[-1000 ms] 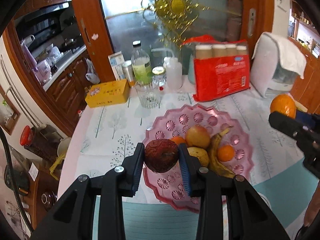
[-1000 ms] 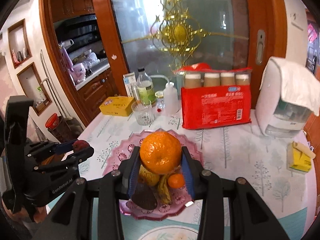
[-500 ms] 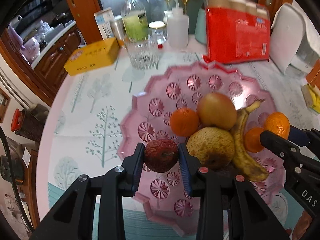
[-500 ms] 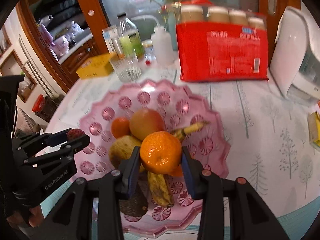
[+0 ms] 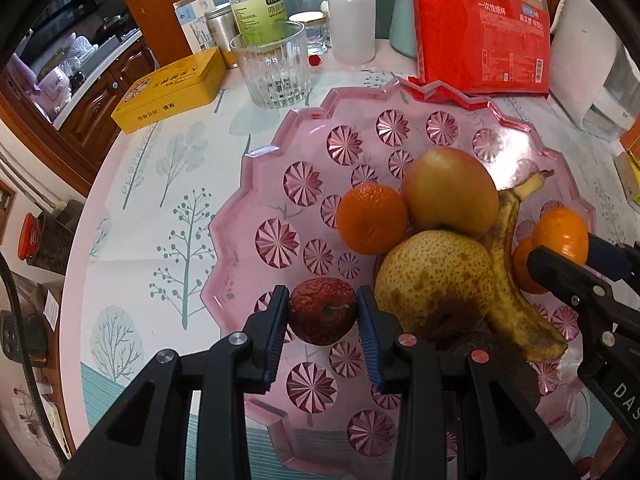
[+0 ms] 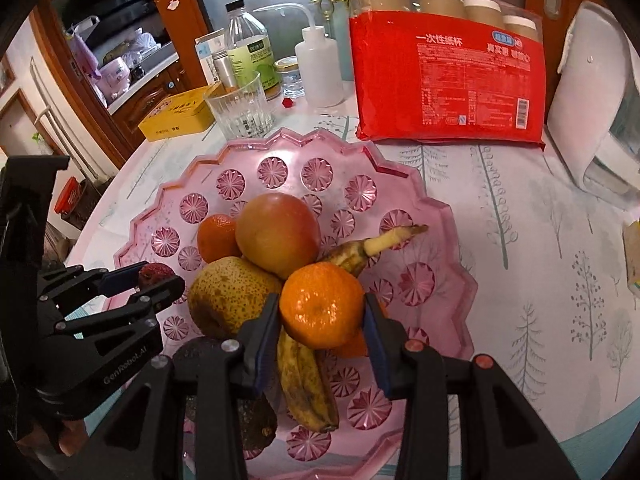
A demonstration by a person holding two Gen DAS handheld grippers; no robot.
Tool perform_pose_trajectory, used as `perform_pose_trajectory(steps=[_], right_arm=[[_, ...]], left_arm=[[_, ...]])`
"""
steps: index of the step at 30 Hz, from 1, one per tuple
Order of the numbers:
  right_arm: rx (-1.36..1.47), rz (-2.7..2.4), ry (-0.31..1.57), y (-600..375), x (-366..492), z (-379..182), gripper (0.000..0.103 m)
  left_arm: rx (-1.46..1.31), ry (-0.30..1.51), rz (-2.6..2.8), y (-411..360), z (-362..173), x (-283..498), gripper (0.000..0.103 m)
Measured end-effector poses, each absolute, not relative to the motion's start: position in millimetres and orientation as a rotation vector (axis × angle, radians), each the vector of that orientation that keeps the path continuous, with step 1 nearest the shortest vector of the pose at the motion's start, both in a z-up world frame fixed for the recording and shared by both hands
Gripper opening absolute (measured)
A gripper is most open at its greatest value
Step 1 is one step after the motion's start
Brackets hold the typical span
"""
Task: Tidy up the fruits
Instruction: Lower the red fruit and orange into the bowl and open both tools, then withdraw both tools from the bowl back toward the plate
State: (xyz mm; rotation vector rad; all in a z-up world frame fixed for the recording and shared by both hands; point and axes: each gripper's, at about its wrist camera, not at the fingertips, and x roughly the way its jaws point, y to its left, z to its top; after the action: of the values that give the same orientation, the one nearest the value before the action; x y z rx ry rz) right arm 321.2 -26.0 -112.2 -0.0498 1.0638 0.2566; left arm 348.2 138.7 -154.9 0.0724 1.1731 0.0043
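A pink glass fruit plate [image 5: 280, 152] [image 6: 280, 148] holds an apple [image 5: 450, 188] [image 6: 278, 234], a small orange [image 5: 370, 218] [image 6: 216, 238], a speckled pear [image 5: 434, 280] [image 6: 228, 294], a spotted banana [image 5: 516, 292] [image 6: 304, 384] and a dark avocado [image 6: 252, 412]. My left gripper [image 5: 323, 312] [image 6: 150, 278] is shut on a wrinkled dark red fruit [image 5: 323, 311], low over the plate's near left part. My right gripper [image 6: 322, 306] [image 5: 568, 258] is shut on an orange [image 6: 322, 304] [image 5: 560, 234], just above the banana and another small orange [image 5: 528, 260].
Behind the plate stand a ribbed glass [image 5: 274, 68] [image 6: 242, 108], a yellow tin [image 5: 172, 90] [image 6: 176, 114], bottles [image 5: 260, 4], a white squeeze bottle [image 5: 352, 26], a red pack of paper cups [image 5: 480, 36] [image 6: 448, 72] and a white appliance [image 5: 596, 64] [image 6: 600, 100].
Both grippers have come down from above the table to just over the plate, each still holding its fruit. The orange now sits against the fruit pile.
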Motion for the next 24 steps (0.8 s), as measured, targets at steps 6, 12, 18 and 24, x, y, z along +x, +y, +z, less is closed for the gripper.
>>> perform_pose_trajectory(steps=[6, 12, 18, 24], right_arm=[[-0.034, 0.275, 1.051, -23, 317, -110, 0.048], [-0.011, 0.274, 1.034, -26, 312, -102, 0.049], [-0.009, 0.274, 1.015, -28, 304, -91, 0.049], [0.001, 0.264, 0.999, -30, 296, -80, 0.049]], left_arm=[[0.078, 1.159, 0.009, 136, -150, 343, 0.049], [0.077, 1.114, 0.018, 136, -134, 335, 0.07], [0.053, 1.097, 0.02, 137, -119, 326, 0.076], [0.045, 1.084, 0.027, 140, -106, 315, 0.077]])
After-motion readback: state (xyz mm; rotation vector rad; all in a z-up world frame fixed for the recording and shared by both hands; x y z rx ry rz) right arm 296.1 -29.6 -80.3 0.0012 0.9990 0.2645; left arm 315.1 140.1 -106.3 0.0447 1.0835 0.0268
